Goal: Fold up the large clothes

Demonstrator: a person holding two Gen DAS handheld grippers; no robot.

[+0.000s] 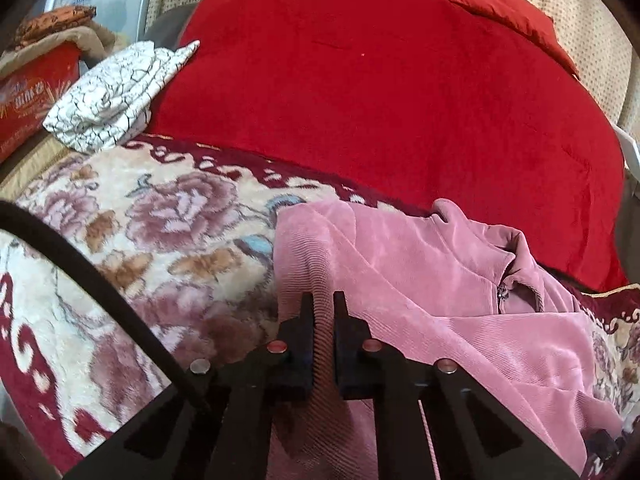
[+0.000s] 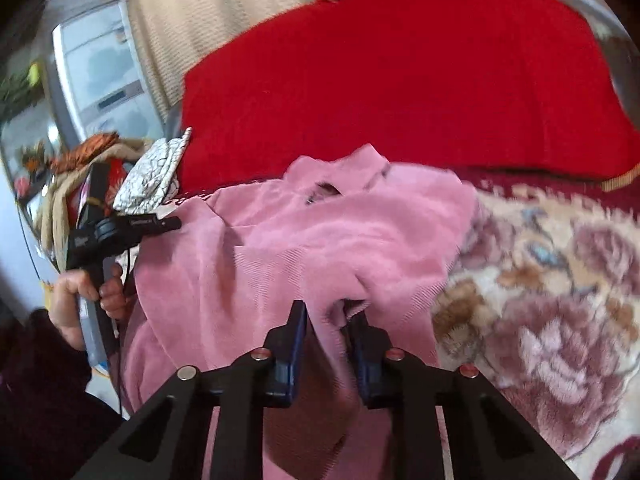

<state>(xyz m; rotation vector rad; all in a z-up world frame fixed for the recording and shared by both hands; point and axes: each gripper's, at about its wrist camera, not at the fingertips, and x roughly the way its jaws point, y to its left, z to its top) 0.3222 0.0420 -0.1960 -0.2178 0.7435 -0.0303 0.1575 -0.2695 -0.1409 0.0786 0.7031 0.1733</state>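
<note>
A pink corduroy jacket [image 1: 460,300] with a zip collar lies crumpled on a floral blanket [image 1: 140,248]. My left gripper [image 1: 323,300] is shut on a fold of the jacket's left edge, fabric pinched between the fingers. In the right wrist view my right gripper [image 2: 329,312] is shut on another bunch of the pink jacket [image 2: 304,232], fabric running between the blue-padded fingers. The left gripper [image 2: 170,223] shows there at the left, held by a hand, its tips at the jacket's edge.
A red blanket [image 1: 380,80] covers the bed behind the jacket. A folded white crackle-patterned cloth [image 1: 112,96] lies at the left, by a red box [image 1: 28,96]. A red pillow [image 1: 508,8] lies at the far right. A black cable [image 1: 100,280] crosses the left view.
</note>
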